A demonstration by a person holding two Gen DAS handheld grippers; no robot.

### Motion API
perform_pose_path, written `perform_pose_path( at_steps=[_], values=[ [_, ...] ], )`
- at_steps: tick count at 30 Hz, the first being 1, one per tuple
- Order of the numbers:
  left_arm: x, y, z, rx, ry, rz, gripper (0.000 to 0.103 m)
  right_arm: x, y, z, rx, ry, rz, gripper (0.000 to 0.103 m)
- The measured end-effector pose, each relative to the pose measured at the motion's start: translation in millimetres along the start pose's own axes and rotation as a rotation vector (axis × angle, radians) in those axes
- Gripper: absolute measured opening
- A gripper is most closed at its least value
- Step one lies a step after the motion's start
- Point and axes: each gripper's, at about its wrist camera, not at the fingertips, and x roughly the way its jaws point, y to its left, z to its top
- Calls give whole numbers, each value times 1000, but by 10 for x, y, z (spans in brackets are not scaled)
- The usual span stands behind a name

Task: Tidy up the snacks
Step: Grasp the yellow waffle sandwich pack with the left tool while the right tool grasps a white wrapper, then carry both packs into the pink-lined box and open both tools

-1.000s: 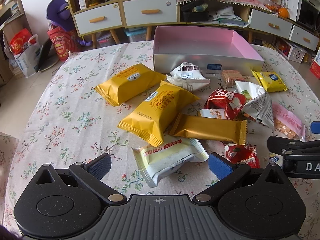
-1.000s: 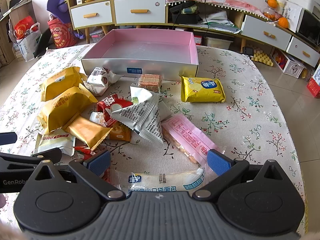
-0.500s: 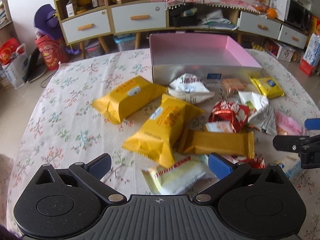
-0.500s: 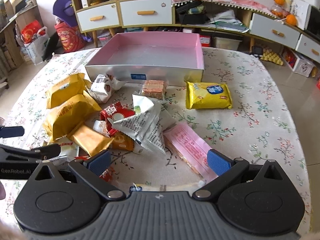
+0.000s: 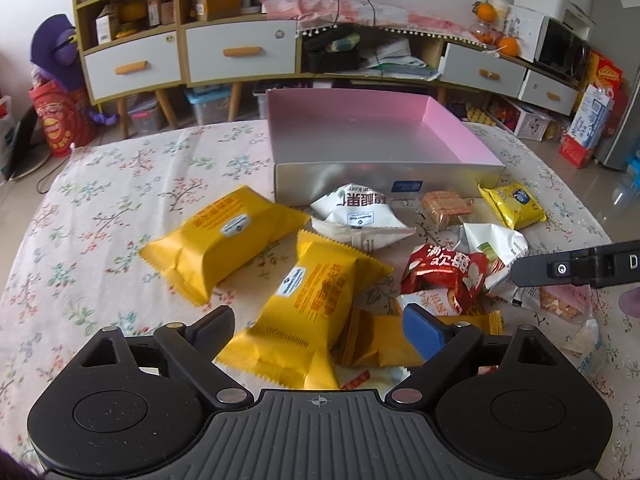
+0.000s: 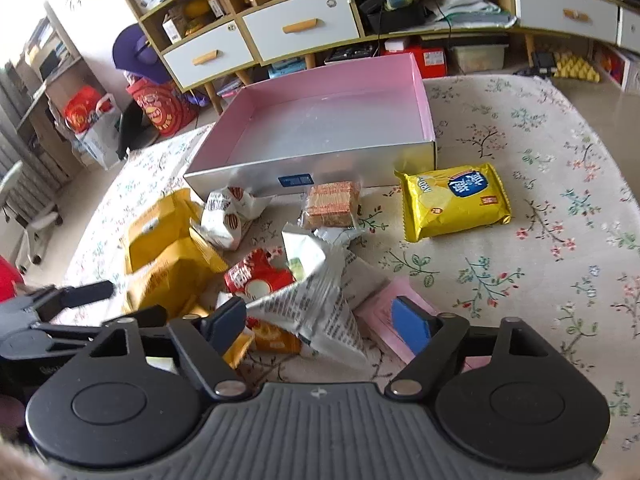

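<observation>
Now both claws have pushed forward and narrowed: the left claw [image 5: 318, 328] stands spread around a yellow packet [image 5: 308, 312], the right claw [image 6: 320, 320] around a white printed bag [image 6: 320, 300], both on the counter [image 6: 540, 240].

Left wrist view sits low behind its own fingers [image 5: 224, 330], angled down across the table [image 5: 100, 216], close over the snack pile, facing the box [image 5: 384, 176] and shelves at the top of the frame. Right wrist view does the same but tilted, with the box [image 6: 320, 168] at upper centre. Both share the box, the red packet [image 5: 444, 276] [image 6: 256, 276] and the yellow packs. Each catches the other gripper at a frame edge: right edge [image 5: 576, 268] in one, left edge [image 6: 72, 296] in the other.
</observation>
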Motion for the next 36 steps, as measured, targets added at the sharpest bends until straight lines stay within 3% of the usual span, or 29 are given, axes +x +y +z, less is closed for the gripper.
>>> perform_pose_path(
  at_steps=[8, 14, 28, 36],
  values=[
    [195, 78, 12, -38, 15, -11, 65, 118, -99, 26, 94, 0, 69, 59],
    [284, 110, -12, -59, 26, 13, 53, 161, -189, 33, 167, -8, 75, 51],
    [307, 25, -3, -74, 23, 63, 43, 165, -112, 13, 102, -18, 30, 49],
    [207, -10, 31, -84, 15, 53, 40, 105, -104, 36, 94, -36, 19, 30]
  ],
)
